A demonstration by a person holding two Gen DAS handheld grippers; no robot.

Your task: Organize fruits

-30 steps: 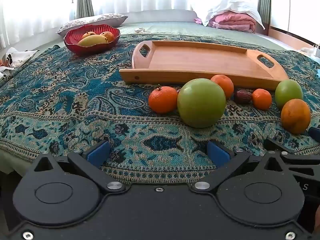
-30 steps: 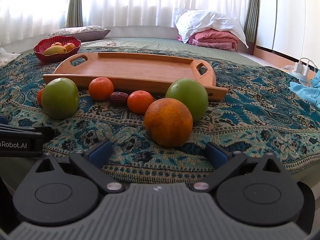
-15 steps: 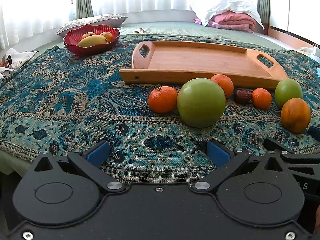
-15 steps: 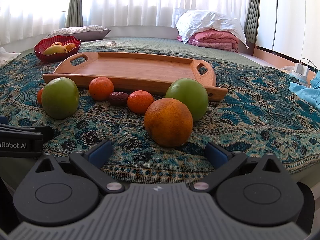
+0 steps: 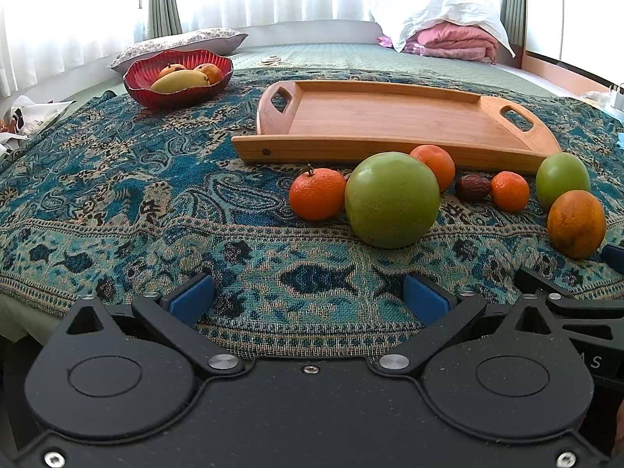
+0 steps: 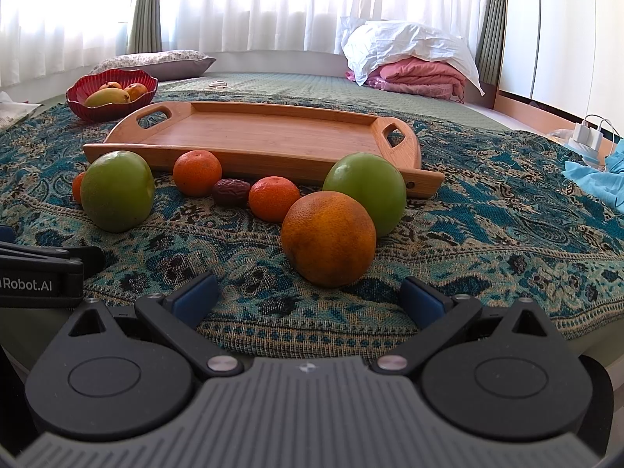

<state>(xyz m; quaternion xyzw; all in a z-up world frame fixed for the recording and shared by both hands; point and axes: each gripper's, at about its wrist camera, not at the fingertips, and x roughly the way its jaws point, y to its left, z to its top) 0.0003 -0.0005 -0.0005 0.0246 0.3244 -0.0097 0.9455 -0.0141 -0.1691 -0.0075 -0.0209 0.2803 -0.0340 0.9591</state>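
A: What worried you most, starting from the nearest things?

B: Both tools were spread wide and held nothing. The right gripper point(image 6: 308, 296) sat low at the edge of the patterned cloth point(image 6: 487, 210), with the big orange point(image 6: 328, 238) just ahead of its blue pads. The left gripper point(image 5: 308, 296) was level with it, facing the large green fruit point(image 5: 392, 199). These are round fruits on soft cloth over bedding, so I judged that a nudge from one finger would send one rolling, perhaps off the near edge.

A: And a squeeze?

B: A pinch off centre could pop the fruit out sideways.

A: What stood in the way?

B: The fruit was bunched. A second green fruit point(image 6: 364, 193) touched or nearly touched the orange from behind, and a small tangerine point(image 6: 274, 198) and a dark date point(image 6: 231, 192) lay just beside it. Two more tangerines, point(image 5: 318, 194) and point(image 5: 433, 162), crowded the left one. The two grippers were also near each other.

A: Farther back?

B: The wooden tray point(image 6: 253, 156) lay bare behind the row; its raised rim had to be cleared. Beyond, a red bowl point(image 5: 177, 91) held other fruit, then pillows point(image 6: 409, 45) and curtains.
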